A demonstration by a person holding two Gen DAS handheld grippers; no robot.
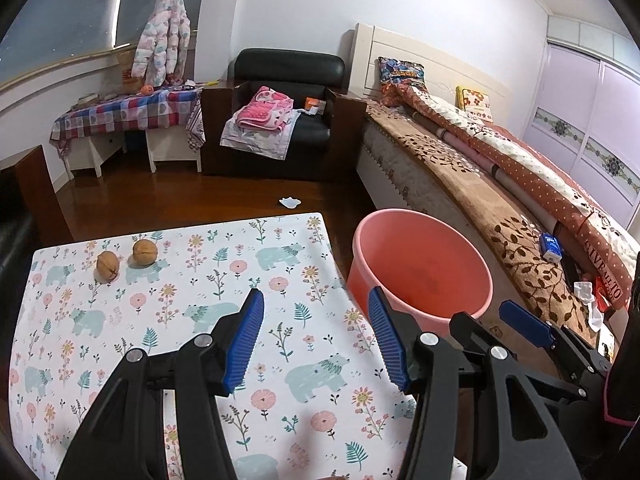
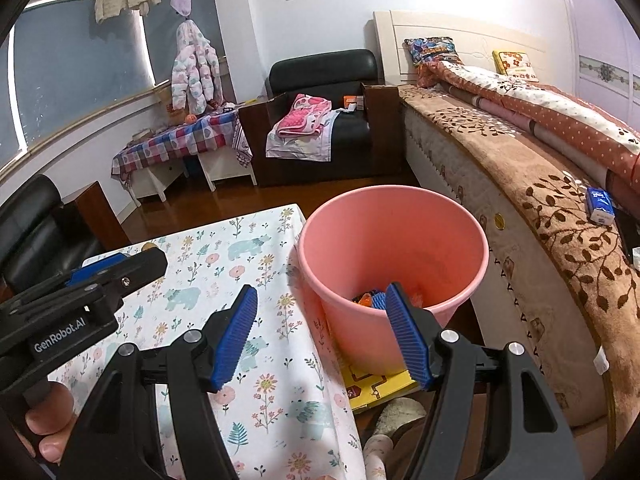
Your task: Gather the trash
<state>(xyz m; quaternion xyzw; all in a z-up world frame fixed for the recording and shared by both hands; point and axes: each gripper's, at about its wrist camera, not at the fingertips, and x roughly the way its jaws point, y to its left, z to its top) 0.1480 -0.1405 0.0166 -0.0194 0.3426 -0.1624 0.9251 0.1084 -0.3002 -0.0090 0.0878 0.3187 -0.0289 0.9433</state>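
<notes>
Over the floral-cloth worktop [image 1: 200, 280] the left gripper [image 1: 316, 336] hangs with jaws spread wide, nothing between them, pads touching nothing; it tilts downward toward the cloth. Right gripper [image 2: 320, 332] also has jaws wide apart and empty, angled down, straddling the worktop edge and the near rim of the pink bin [image 2: 394, 248]. Bin stands on the floor between worktop and bed [image 2: 540, 208], with small dark and orange scraps at its bottom. Two walnuts [image 1: 124, 261] sit on the far left of the worktop, well apart from both grippers. A thumb [image 2: 48, 424] shows under the left gripper's handle
</notes>
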